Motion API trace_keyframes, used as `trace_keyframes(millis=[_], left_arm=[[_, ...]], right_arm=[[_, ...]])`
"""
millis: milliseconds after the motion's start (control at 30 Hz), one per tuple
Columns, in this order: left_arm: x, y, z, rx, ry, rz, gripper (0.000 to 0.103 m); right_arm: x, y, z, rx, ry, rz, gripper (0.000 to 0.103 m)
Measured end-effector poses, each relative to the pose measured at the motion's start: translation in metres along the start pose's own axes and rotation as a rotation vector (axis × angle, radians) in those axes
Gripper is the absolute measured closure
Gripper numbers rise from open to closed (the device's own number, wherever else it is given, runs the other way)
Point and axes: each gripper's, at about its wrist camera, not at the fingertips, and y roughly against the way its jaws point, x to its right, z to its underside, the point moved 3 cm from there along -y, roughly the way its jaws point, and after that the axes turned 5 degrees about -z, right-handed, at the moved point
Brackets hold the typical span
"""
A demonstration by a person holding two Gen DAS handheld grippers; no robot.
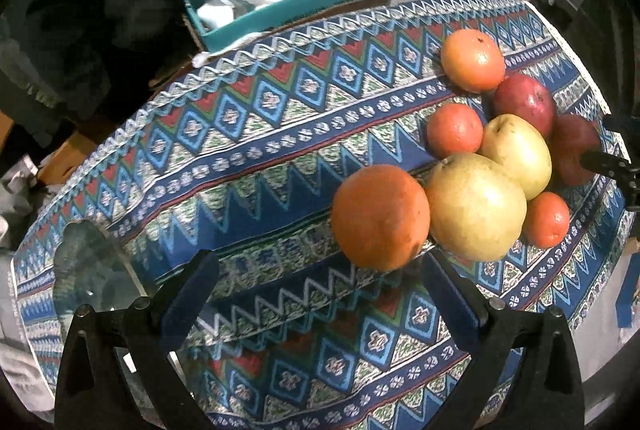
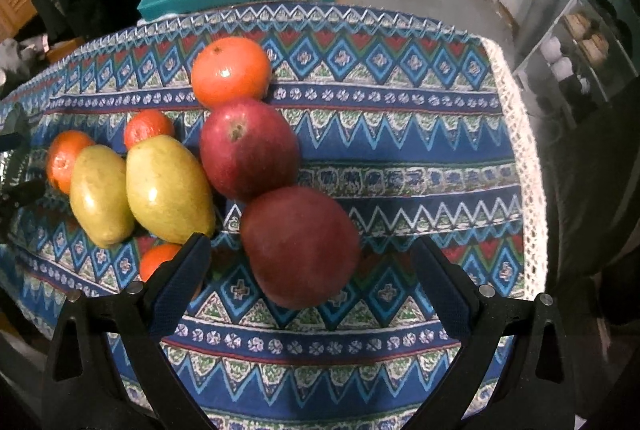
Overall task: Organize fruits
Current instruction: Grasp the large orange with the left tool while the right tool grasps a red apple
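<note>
Several fruits lie bunched on a patterned blue cloth (image 1: 280, 134). In the left wrist view a large orange (image 1: 380, 216) is closest, just ahead of my open left gripper (image 1: 320, 294) and off to its right finger. Two yellow pears (image 1: 476, 206) (image 1: 516, 154), smaller oranges (image 1: 454, 130) and red apples (image 1: 524, 104) lie behind it. In the right wrist view a dark red apple (image 2: 300, 246) rests on the cloth between the spread fingers of my open right gripper (image 2: 310, 286), touching neither. A second red apple (image 2: 248, 148) and an orange (image 2: 231, 70) sit beyond it, with the pears (image 2: 168, 188) to the left.
A teal box (image 1: 296, 6) stuffed with plastic bags stands behind the table. The glass tabletop's edge (image 1: 96, 270) shows at the cloth's near left. A white lace hem (image 2: 520, 150) marks the cloth's right edge. A shelf rack (image 2: 580, 50) stands at far right.
</note>
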Motion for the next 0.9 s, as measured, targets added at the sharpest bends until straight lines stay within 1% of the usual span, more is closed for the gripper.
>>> trace_keyframes(millis=[167, 300, 400, 533, 633, 733, 767, 833, 900], left_arm=[[0.007, -0.016, -0.004, -0.026, -0.030, -0.006, 0.001], [0.009, -0.024, -0.007, -0.040, -0.025, 0.036, 0.001], [0.013, -0.031, -0.009, -0.044, -0.041, 0.048, 0.001], [0.014, -0.040, -0.011, -0.038, -0.053, 0.051, 0.001], [0.011, -0.045, -0.014, -0.043, -0.041, 0.071, 0.001], [0.007, -0.050, -0.016, -0.028, -0.034, 0.094, 0.001], [0.006, -0.050, -0.016, -0.022, -0.034, 0.099, 0.002], [0.006, -0.049, -0.015, -0.009, -0.034, 0.125, 0.010], [0.007, -0.046, -0.015, -0.012, -0.024, 0.171, 0.028]], right_arm=[[0.004, -0.018, 0.003, -0.039, 0.002, -0.007, 0.009], [0.005, -0.031, 0.003, -0.060, 0.002, -0.020, 0.014], [0.004, -0.037, 0.000, -0.061, 0.001, -0.036, 0.019], [-0.002, -0.041, -0.006, -0.062, 0.018, -0.046, 0.029], [-0.005, -0.046, -0.012, -0.059, 0.021, -0.037, 0.029], [-0.007, -0.048, -0.014, -0.057, 0.015, -0.041, 0.030], [-0.006, -0.047, -0.013, -0.057, 0.013, -0.043, 0.030], [-0.004, -0.045, -0.011, -0.055, 0.010, -0.043, 0.030], [-0.003, -0.043, -0.008, -0.050, 0.015, -0.031, 0.030]])
